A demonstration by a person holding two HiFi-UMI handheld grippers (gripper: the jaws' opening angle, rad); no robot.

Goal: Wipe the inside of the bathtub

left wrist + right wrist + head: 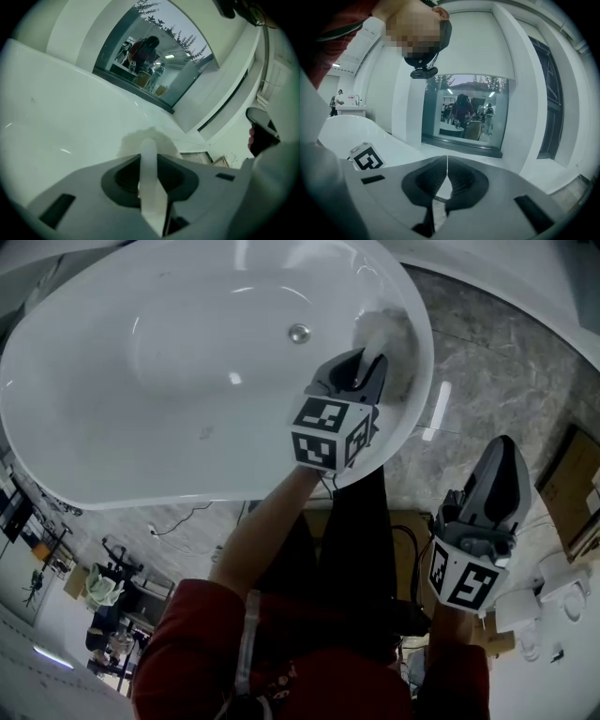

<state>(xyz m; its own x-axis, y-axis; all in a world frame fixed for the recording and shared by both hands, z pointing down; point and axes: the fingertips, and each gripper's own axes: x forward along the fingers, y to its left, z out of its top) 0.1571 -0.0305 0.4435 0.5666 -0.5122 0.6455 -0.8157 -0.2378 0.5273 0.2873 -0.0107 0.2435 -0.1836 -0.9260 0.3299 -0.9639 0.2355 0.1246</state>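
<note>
The white oval bathtub [112, 442] fills the upper head view, with its round drain [298, 332] near the middle. My left gripper [370, 360] reaches over the near rim into the tub's right end, shut on a white cloth [384, 327] that is pressed against the inner wall. In the left gripper view a strip of that cloth [149, 161] runs between the shut jaws of the left gripper [149, 143], bunched ahead against the tub wall [61, 117]. My right gripper [503, 444] hangs outside the tub over the floor. Nothing sits in the right gripper [447, 158], whose jaw tips meet.
Grey stone-patterned floor [487, 362] surrounds the tub. Cardboard boxes [570, 474] and white fixtures [553, 601] sit at the right, and cables [187, 517] run below the tub's rim. A large window [464, 115] with people behind it shows beyond the tub.
</note>
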